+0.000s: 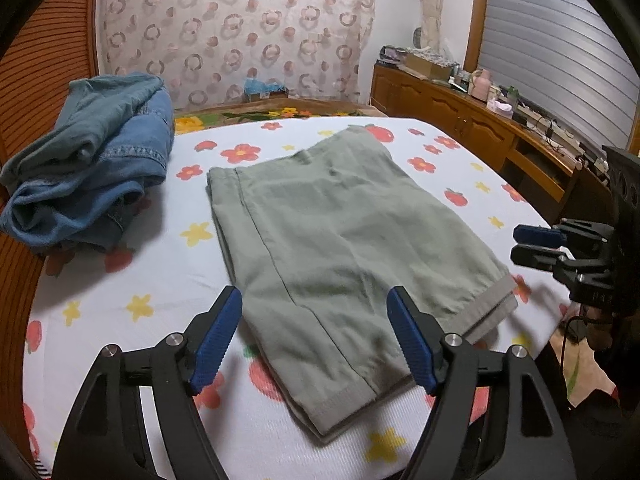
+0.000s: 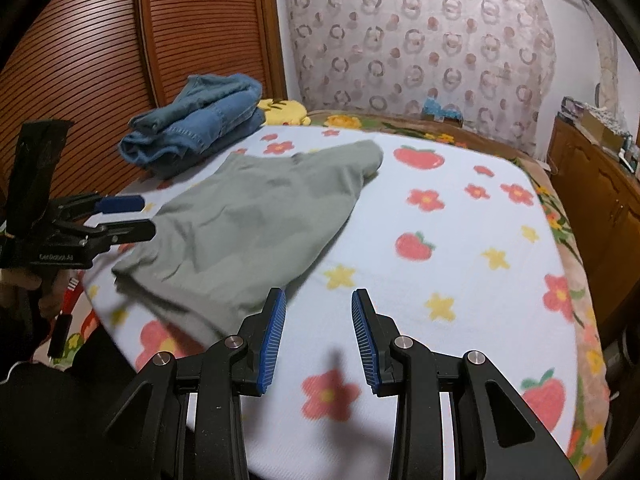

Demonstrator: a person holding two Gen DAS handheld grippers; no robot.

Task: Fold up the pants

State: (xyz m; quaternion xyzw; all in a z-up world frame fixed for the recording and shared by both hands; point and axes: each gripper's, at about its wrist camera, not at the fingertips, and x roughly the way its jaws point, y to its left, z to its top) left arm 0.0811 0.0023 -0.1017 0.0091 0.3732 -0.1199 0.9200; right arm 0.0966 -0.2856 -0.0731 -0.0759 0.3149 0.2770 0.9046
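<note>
Left tool [image 1: 314, 340] released above folded pants [image 1: 340, 240], right tool [image 2: 319, 340] released, seemingly just beside them

Green pants [image 1: 340, 240] folded flat on a flower-and-strawberry blanket [image 1: 160, 280], hems toward the camera, waistband away. Left gripper [image 1: 316, 336] low in front, jaws wide apart, blue pads [image 1: 218, 340] just above the near edge of the cloth, gripping nothing. Right gripper [image 1: 536, 246] entering from the right edge, beside the pants' right hem corner, fingers nearly parallel with a narrow gap, holding nothing. Crumpled denim pile [image 1: 92, 160] at far left, apart from the pants. Wooden cabinet [image 1: 460, 120] with clutter along the right wall.
</note>
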